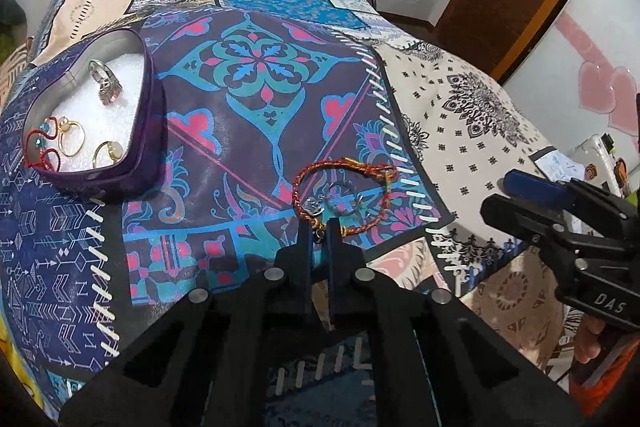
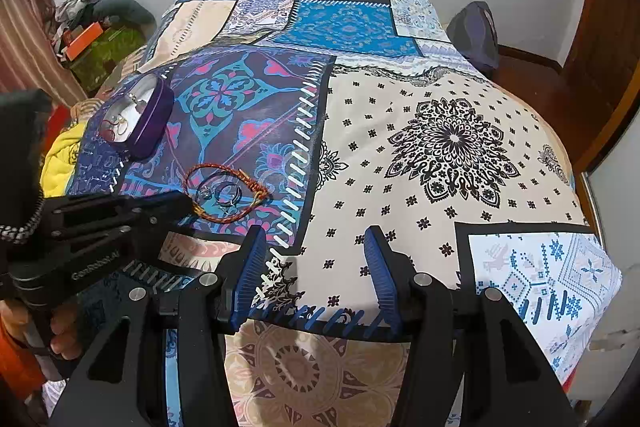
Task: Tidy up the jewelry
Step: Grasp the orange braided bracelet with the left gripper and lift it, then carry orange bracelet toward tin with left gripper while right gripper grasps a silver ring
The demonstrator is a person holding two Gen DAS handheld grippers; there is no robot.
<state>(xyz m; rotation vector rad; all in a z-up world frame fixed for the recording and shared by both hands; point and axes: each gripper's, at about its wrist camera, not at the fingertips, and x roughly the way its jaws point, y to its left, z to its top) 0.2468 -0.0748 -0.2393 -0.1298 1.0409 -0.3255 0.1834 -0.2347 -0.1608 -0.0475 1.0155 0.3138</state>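
A red-orange braided bracelet [image 1: 344, 193] lies on the patterned bedspread, with a silver ring [image 1: 345, 205] and a small clear charm [image 1: 313, 206] inside its loop. My left gripper [image 1: 319, 233] is nearly shut at the bracelet's near edge, where a small gold charm sits between the tips; a grip is not clear. A purple heart-shaped jewelry box [image 1: 100, 115] with white lining holds several rings and a red piece. In the right wrist view, my right gripper [image 2: 314, 259] is open and empty over the white cloth, right of the bracelet [image 2: 226, 193] and box [image 2: 138, 117].
The right gripper's body [image 1: 568, 227] shows at the right of the left wrist view. The bed's near edge runs just below both grippers. Clutter and an orange box [image 2: 86, 39] lie on the floor at far left. A wooden door [image 2: 608, 47] is at right.
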